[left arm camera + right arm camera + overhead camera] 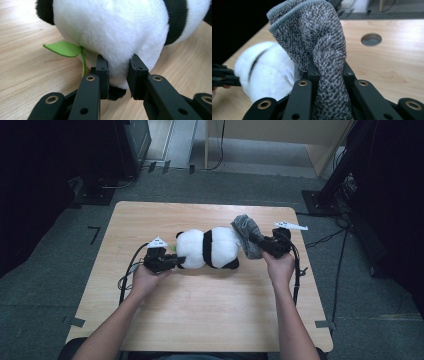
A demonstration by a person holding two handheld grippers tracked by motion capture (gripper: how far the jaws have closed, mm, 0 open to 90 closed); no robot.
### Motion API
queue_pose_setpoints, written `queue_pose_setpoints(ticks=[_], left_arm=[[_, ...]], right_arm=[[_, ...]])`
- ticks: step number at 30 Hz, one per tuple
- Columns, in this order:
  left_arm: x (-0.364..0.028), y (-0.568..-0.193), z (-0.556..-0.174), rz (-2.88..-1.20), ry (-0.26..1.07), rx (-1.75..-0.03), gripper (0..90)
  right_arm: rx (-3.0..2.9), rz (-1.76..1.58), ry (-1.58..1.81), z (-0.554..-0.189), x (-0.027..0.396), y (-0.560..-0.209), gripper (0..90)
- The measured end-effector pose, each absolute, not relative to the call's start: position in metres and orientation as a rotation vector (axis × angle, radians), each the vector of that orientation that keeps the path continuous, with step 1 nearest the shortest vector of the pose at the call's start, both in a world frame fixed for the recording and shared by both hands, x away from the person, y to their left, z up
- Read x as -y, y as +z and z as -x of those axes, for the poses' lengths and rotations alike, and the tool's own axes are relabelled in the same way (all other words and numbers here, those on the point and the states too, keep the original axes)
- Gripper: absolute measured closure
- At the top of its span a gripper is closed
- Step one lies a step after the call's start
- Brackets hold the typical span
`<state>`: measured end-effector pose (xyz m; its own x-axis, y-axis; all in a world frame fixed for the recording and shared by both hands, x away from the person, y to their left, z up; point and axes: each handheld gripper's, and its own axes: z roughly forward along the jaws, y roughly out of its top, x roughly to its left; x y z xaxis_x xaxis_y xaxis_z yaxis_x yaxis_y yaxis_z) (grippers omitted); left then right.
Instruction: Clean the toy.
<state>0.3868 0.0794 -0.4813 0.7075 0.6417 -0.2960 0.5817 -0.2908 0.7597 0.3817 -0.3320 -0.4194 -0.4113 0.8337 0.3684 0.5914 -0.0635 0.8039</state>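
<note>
While pinched, panda (pixel 117 32) between tool (pixel 118 75) pads.

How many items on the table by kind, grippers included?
Plush panda: 1
Grey knitted cloth: 1
Grippers: 2, left gripper shut on the panda, right gripper shut on the cloth
Total: 4

A lab or test studio, by the look of it. The pale wooden table (pixel 200 310) sits alone on grey carpet (pixel 50 285), with tape marks (pixel 93 234) on the floor to its left. Black equipment stands (pixel 330 190) flank the table's far corners, cables (pixel 325 239) trail across the floor at its right, and dark curtaining (pixel 30 195) closes off both sides.
</note>
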Motion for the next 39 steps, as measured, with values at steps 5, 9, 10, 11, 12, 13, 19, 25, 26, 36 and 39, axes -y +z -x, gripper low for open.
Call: queue_pose_setpoints(ticks=[5, 9, 10, 11, 12, 13, 19, 25, 26, 36, 39], left_arm=[[-0.089, -0.48, -0.389, -1.979, 0.07, -0.91, 73.8], [-0.09, -0.483, -0.389, -1.964, 0.084, -0.919, 71.1], [-0.09, -0.483, -0.388, -1.957, 0.084, -0.924, 69.5], [-0.09, -0.483, -0.388, -1.947, 0.085, -0.928, 66.8], [-0.09, -0.483, -0.388, -1.939, 0.085, -0.931, 63.8], [-0.091, -0.483, -0.388, -1.937, 0.087, -0.927, 60.4], [-0.092, -0.481, -0.385, -1.921, 0.1, -0.906, 41.2], [-0.092, -0.482, -0.38, -1.928, 0.108, -0.875, 36.0], [-0.091, -0.484, -0.38, -1.927, 0.112, -0.871, 35.5], [-0.072, -0.495, -0.387, -1.896, 0.222, -0.868, 22.3], [-0.068, -0.498, -0.391, -1.886, 0.248, -0.901, 20.1]], right_arm=[[-1.96, -1.493, 1.534, -0.378, 0.324, -0.408, 77.8], [-2.038, -1.441, 1.54, -0.38, 0.305, -0.409, 77.9], [-2.072, -1.427, 1.513, -0.381, 0.297, -0.412, 77.9], [-2.095, -1.418, 1.489, -0.383, 0.291, -0.415, 77.8], [-2.109, -1.412, 1.465, -0.384, 0.287, -0.418, 77.8], [-2.116, -1.408, 1.445, -0.386, 0.284, -0.421, 77.8], [-2.092, -1.44, 1.435, -0.393, 0.288, -0.43, 77.8], [-2.073, -1.463, 1.445, -0.402, 0.291, -0.436, 77.7], [-2.072, -1.464, 1.446, -0.403, 0.292, -0.437, 77.7], [-2.056, -1.492, 1.486, -0.409, 0.293, -0.443, 76.5], [-2.06, -1.491, 1.493, -0.408, 0.292, -0.445, 76.3]])
